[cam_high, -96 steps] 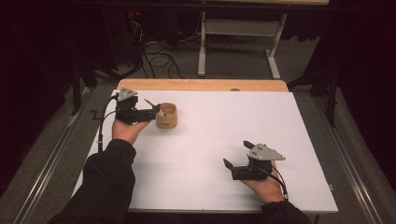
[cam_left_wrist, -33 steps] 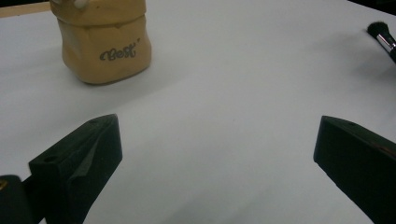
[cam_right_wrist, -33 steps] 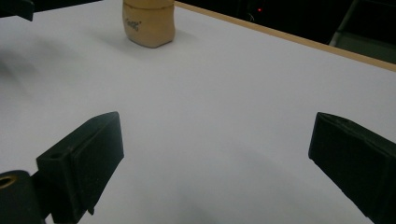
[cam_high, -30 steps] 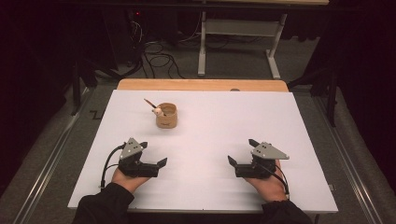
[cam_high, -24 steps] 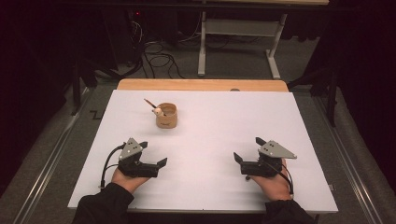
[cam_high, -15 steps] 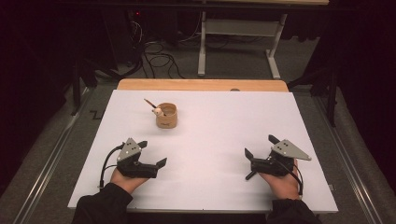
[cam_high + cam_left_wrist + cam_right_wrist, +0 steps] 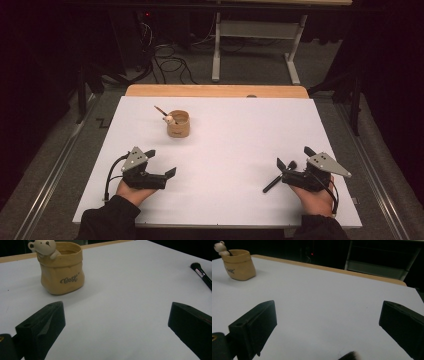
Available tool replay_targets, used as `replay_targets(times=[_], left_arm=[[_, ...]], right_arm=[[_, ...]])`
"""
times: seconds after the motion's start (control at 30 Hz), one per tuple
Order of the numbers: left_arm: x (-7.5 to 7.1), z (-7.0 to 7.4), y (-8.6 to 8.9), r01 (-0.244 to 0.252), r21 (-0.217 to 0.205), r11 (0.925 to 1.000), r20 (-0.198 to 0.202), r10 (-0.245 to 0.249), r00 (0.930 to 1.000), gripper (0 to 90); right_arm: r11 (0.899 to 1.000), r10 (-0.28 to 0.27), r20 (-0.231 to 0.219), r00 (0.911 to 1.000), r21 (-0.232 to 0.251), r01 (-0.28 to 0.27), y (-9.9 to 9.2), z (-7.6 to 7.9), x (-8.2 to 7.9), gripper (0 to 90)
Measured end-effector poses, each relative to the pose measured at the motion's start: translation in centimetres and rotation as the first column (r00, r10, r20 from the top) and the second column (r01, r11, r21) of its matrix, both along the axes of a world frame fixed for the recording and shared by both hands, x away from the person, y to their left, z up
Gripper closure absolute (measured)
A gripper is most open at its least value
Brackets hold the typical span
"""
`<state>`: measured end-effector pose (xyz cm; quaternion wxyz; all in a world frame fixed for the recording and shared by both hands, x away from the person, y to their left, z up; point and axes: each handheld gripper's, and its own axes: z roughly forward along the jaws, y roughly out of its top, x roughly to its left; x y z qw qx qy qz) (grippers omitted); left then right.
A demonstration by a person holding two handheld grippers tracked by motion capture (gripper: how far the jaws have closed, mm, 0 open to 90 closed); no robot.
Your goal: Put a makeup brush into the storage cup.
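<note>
A tan sack-shaped pot (image 7: 178, 125) with a small bear figure (image 7: 169, 119) on its rim stands at the back left of the white table (image 7: 225, 135). A thin brush handle (image 7: 160, 110) sticks out of it. A black makeup brush (image 7: 276, 180) lies flat at the front right. Its bristle end (image 7: 349, 356) is just below my right gripper (image 7: 294, 156), whose jaws stand wide open and touch nothing. My left gripper (image 7: 161, 162) rests at the front left, open and empty, facing the pot (image 7: 61, 270), with the black brush (image 7: 202, 275) far off to its right.
A wooden strip (image 7: 215, 91) borders the table's far edge. Behind it are a grey desk frame (image 7: 255, 45) and cables on the floor (image 7: 165, 55). Metal rails (image 7: 55, 170) run along both sides of the table.
My left gripper has come back from the pot to the front left. My right gripper has slid to the right, and the black brush now lies uncovered beside it.
</note>
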<state>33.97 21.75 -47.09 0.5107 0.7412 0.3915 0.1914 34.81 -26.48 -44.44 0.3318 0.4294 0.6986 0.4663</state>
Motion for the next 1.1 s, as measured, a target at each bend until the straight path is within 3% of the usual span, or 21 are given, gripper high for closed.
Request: replay_targets(times=[0.13, 0.33, 0.47, 0.67, 0.8, 0.93, 1.1], left_arm=[[-0.1, -0.1, 0.1, 0.008, -0.004, 1.0000, -0.007, -0.008, 0.9999, 1.6], [0.1, -0.1, 0.2, 0.011, -0.007, 0.9999, -0.012, -0.011, 0.9999, 1.6], [0.1, -0.2, 0.2, 0.025, -0.002, 0.9997, -0.017, -0.025, 0.9995, 1.6], [0.1, -0.1, 0.2, 0.033, -0.016, 0.9993, -0.013, -0.033, 0.9994, 1.7], [0.2, -0.1, 0.2, 0.041, -0.016, 0.9990, -0.015, -0.041, 0.9990, 2.0], [0.3, -0.1, 0.2, 0.044, -0.018, 0.9989, -0.017, -0.044, 0.9989, 2.1], [0.3, -0.2, 0.2, 0.048, -0.016, 0.9987, -0.020, -0.049, 0.9986, 2.2]], right_arm=[[0.999, -0.029, -0.060, 0.9978, -0.018, 0.028, 0.0, -0.5, 0.5, 2.0], [0.996, -0.051, -0.195, 0.9794, -0.086, 0.035, 0.3, -1.1, 1.4, 1.8], [0.989, -0.068, -0.282, 0.9572, -0.143, 0.028, 0.6, -1.4, 1.4, 1.5], [0.979, -0.092, -0.399, 0.9121, -0.202, 0.011, 1.3, -1.4, 1.4, 0.5], [0.976, -0.100, -0.439, 0.8930, -0.217, 0.003, 1.6, -0.9, 1.4, 0.5], [0.977, -0.114, -0.488, 0.8656, -0.214, 0.009, 1.9, -0.4, 1.5, 0.5], [0.968, -0.131, -0.541, 0.8310, -0.252, -0.011, 2.5, -0.3, 1.5, 0.5]])
